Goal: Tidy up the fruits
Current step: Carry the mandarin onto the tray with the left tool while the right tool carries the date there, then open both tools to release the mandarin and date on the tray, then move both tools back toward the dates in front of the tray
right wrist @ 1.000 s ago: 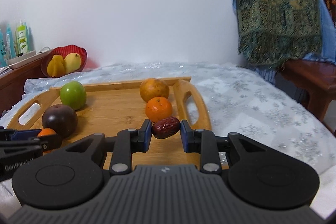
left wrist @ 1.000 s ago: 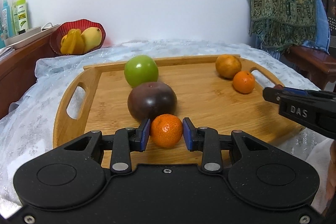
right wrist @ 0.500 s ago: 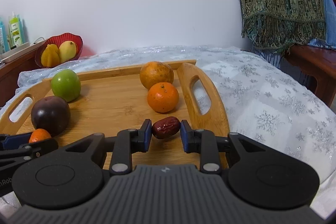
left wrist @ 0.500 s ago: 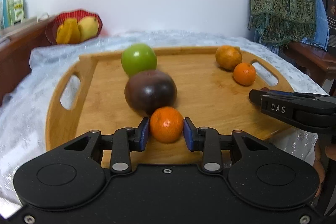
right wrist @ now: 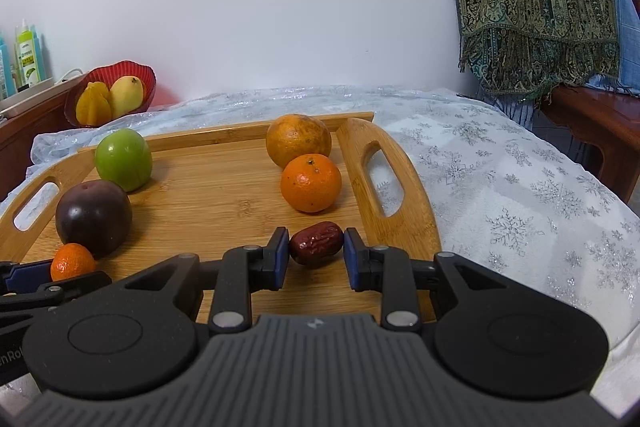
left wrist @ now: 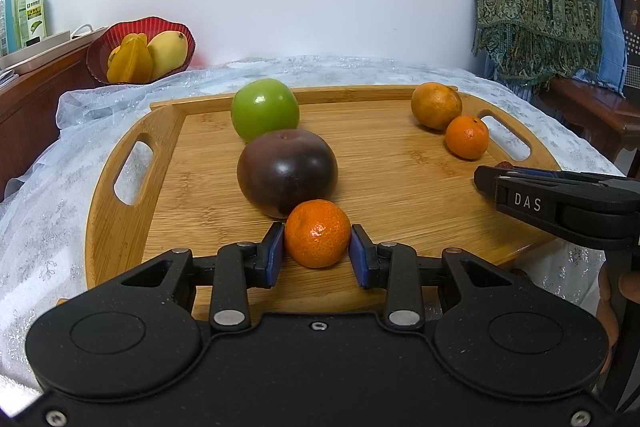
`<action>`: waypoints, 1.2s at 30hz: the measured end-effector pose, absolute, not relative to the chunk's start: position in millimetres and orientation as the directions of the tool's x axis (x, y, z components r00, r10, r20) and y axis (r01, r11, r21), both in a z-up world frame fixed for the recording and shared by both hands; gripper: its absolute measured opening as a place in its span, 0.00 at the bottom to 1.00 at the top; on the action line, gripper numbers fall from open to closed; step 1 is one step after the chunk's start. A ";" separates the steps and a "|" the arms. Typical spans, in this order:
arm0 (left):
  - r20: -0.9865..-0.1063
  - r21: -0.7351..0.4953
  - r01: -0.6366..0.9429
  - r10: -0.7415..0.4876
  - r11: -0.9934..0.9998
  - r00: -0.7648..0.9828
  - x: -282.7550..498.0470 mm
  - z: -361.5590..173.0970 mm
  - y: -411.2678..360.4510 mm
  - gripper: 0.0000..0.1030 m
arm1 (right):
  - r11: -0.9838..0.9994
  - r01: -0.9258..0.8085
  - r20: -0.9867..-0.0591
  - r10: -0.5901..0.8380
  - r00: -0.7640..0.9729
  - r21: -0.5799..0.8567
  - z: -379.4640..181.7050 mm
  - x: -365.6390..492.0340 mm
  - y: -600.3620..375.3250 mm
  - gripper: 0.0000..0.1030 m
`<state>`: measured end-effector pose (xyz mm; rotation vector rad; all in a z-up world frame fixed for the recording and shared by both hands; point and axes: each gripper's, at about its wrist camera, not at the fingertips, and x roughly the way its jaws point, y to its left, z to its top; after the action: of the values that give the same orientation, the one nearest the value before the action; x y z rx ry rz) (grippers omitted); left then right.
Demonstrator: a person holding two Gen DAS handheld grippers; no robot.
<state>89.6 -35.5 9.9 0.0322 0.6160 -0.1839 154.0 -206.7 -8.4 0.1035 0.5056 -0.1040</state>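
Your wooden tray [left wrist: 120,211] lies on the snowflake tablecloth [right wrist: 520,195] and carries six fruits. In the left wrist view you see one green apple [left wrist: 265,109] at 12 o'clock on the tray, with one dark purple round fruit [left wrist: 286,171] touching it just in front. One small mandarin [left wrist: 317,233] sits against the near side of that purple fruit. At 2 o'clock, by the right handle, one dull yellow-orange citrus [left wrist: 436,105] stands beside a second bright mandarin [left wrist: 467,137]. One red date [right wrist: 316,242] lies just nearer than that mandarin, seen in the right wrist view.

That makes two mandarins, and one each of the apple, the purple fruit, the larger citrus and the date.

Your left gripper [left wrist: 317,254] has its jaws narrowed onto the small mandarin, both blue pads [left wrist: 275,254] against its sides. Your right gripper [right wrist: 316,257] has its jaws drawn in on the date, pads at both its ends.

At 10 o'clock, off the tray, a red bowl [left wrist: 120,35] on the wooden side cabinet [left wrist: 28,99] holds two fruits: one starfruit [left wrist: 130,59] and one yellow mango [left wrist: 168,53]. Bottles [left wrist: 32,13] stand further left on the cabinet.
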 end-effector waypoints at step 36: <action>-0.485 -0.070 0.224 -0.230 0.972 0.844 30.3 16.0 -17.3 0.94 | 0.985 0.141 -0.386 -0.091 0.918 0.102 -2.3 97.3 -204.6 0.75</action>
<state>30.3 -17.3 16.0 -0.0109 0.5128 -0.2394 97.3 -204.6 -2.3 0.1289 0.3901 -0.1197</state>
